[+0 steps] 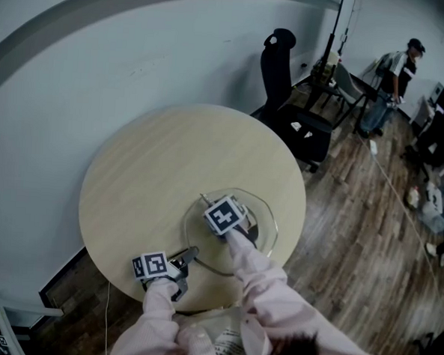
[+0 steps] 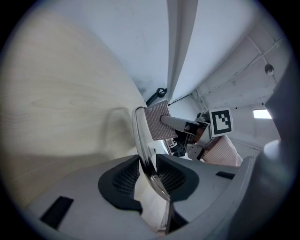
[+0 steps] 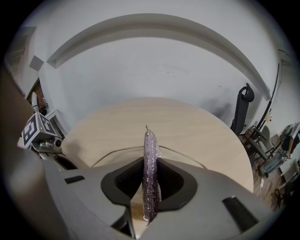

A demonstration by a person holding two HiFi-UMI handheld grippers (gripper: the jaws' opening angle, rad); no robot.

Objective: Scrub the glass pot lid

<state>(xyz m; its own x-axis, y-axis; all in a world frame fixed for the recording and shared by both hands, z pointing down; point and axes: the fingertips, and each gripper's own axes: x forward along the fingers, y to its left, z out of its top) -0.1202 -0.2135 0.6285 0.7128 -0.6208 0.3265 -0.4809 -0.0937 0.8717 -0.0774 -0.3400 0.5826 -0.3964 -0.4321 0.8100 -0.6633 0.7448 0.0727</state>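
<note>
The glass pot lid (image 1: 258,222) lies on the round wooden table (image 1: 155,169), near its front edge. My left gripper (image 1: 188,256) is shut on the lid's metal rim (image 2: 140,140) at the lid's near left side, and the rim runs edge-on between the dark pads. My right gripper (image 1: 225,218) hovers over the lid's middle, shut on a thin grey-purple scrub pad (image 3: 150,164). In the left gripper view the scrub pad (image 2: 159,121) lies flat against the glass. The lid's rim (image 3: 112,152) arcs just beyond the right gripper's jaws.
A black office chair (image 1: 285,94) stands behind the table by the white wall. A person (image 1: 393,84) stands far back right among chairs and equipment. Wood floor surrounds the table, and its front edge is close to my arms.
</note>
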